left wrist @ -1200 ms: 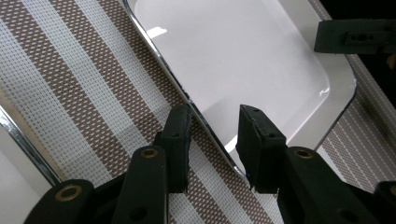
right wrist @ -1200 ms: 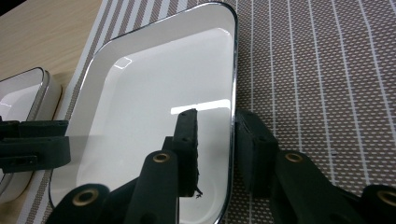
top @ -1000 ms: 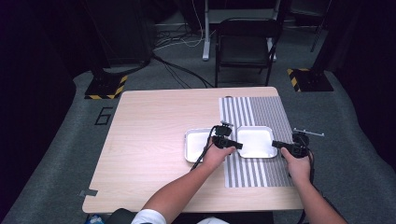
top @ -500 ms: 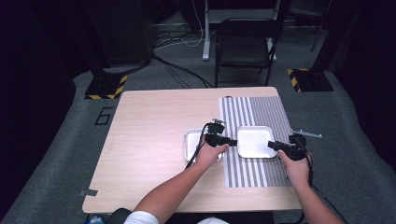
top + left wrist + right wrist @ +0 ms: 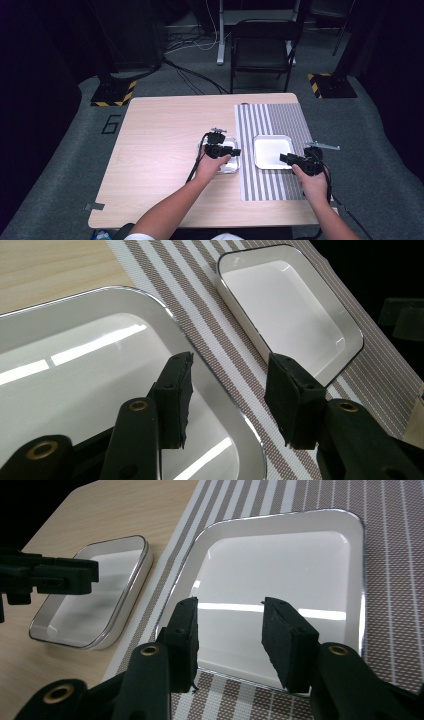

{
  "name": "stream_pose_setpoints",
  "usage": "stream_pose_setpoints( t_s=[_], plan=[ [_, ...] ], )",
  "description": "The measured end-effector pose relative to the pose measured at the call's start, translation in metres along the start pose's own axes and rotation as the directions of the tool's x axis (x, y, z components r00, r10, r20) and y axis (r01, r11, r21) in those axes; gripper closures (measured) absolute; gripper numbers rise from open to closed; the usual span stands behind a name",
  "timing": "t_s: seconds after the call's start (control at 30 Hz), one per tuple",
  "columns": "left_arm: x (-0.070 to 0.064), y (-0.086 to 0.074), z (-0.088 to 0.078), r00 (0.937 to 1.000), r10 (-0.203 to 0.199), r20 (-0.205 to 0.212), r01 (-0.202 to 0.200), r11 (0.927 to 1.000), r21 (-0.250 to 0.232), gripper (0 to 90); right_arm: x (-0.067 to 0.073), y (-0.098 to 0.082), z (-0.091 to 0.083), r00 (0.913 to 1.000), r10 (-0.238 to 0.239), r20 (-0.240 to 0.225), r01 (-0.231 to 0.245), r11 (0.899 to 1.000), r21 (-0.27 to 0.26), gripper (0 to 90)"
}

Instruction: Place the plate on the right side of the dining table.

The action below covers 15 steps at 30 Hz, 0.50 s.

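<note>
White trays side by side, both sets of tongs free.
Left tray (image 5: 231,159) on bare worktop (image 5: 165,130), right tray (image 5: 272,151) on striped mat (image 5: 280,117). Left tongs (image 5: 235,151) and right tongs (image 5: 283,158) spread, just opened wider, nothing between.

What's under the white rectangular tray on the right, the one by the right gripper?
The white rectangular tray lies on a brown-and-white striped woven placemat, whose stripes show all around its rim. The mat rests on the light wooden table. What lies directly beneath the tray's base is covered.
</note>
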State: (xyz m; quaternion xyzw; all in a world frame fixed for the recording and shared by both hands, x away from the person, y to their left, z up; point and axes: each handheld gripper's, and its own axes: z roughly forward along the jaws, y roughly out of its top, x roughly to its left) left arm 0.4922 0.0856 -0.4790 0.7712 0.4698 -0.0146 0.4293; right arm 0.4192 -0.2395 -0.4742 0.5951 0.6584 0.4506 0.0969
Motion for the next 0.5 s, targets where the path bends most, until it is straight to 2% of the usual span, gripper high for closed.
stream_pose_setpoints(
  t_s=[0.23,0.47,0.5],
  plan=[
    [0.009,-0.007,-0.013,0.9999,-0.008,-0.009,0.008,0.9998,-0.020,49.1,0.010,-0.004,0.003,0.9992,-0.029,-0.026,0.029,1.000,0.010,54.8],
    [0.022,-0.024,-0.047,0.9980,0.052,-0.035,-0.054,0.9976,-0.044,43.0,0.025,-0.011,0.002,0.9898,-0.109,-0.092,0.110,0.994,0.012,47.5],
    [0.022,-0.024,-0.047,0.9980,0.052,-0.035,-0.054,0.9976,-0.044,42.1,0.025,-0.011,0.002,0.9898,-0.109,-0.092,0.110,0.994,0.012,47.5]
  ],
)
